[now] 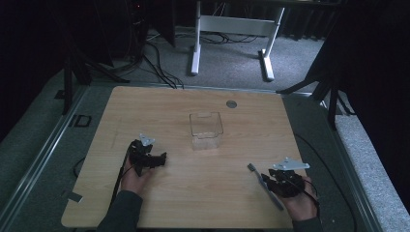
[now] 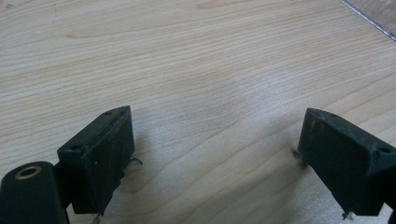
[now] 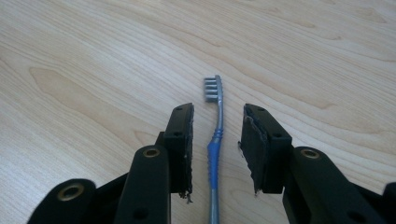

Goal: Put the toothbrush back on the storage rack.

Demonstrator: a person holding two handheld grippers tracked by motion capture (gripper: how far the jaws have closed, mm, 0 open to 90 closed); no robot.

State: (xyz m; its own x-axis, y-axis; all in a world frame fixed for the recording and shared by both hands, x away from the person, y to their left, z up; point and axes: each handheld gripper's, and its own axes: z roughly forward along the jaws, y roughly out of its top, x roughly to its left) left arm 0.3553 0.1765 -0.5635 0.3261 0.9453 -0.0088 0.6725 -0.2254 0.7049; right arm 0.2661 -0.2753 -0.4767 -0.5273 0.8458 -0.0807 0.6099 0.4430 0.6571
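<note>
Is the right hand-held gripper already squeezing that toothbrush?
Apart. In the right gripper view, the toothbrush lies on the table between the open jaws of the right hand-held gripper, with bare wood showing on both sides of its handle.

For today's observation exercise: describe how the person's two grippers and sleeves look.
Both the left gripper and right gripper are black, with blocky jaws, brass-ringed holes, a grey three-cornered plate on top and a trailing black cable. Sleeves are dark.

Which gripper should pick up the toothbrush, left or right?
Right. The right gripper is open with its jaws on either side of the toothbrush; the left gripper is open over bare table.
</note>
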